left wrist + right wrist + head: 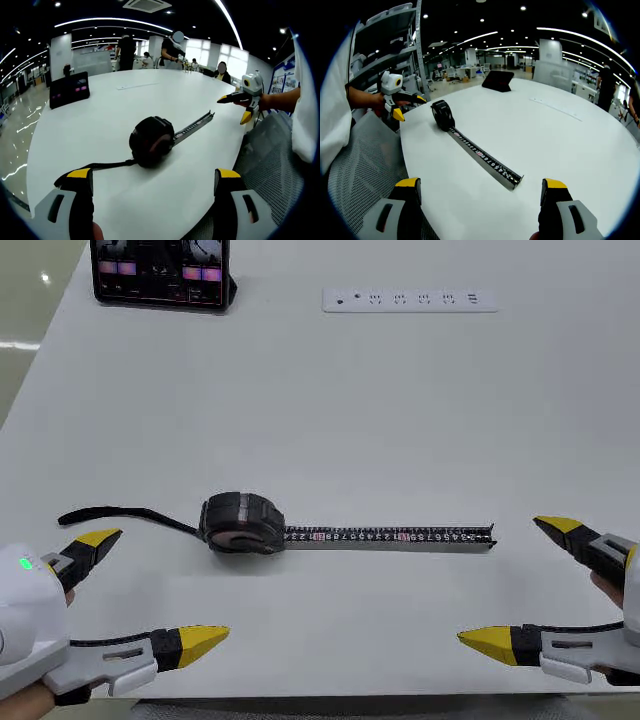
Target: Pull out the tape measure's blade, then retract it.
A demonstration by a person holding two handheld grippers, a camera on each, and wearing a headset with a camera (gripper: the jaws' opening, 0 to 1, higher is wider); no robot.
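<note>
A black tape measure [241,523] lies on the white table [400,420], its blade [388,536] drawn out to the right and lying flat, a black wrist strap [120,514] trailing to the left. My left gripper [160,585] is open at the front left, short of the case [151,140] and not touching it. Off the blade's hooked end [514,179], my right gripper [520,582] stands open at the front right, with nothing between its fingers. The blade [194,125] points toward the right gripper [239,106]. The left gripper [402,104] sits beyond the case [442,114].
A dark tablet [160,272] stands propped at the back left. At the back right lies a white power strip [410,300]. The table's front edge runs just below both grippers, with a grey mesh chair [270,165] beside it. People stand beyond the table's far side.
</note>
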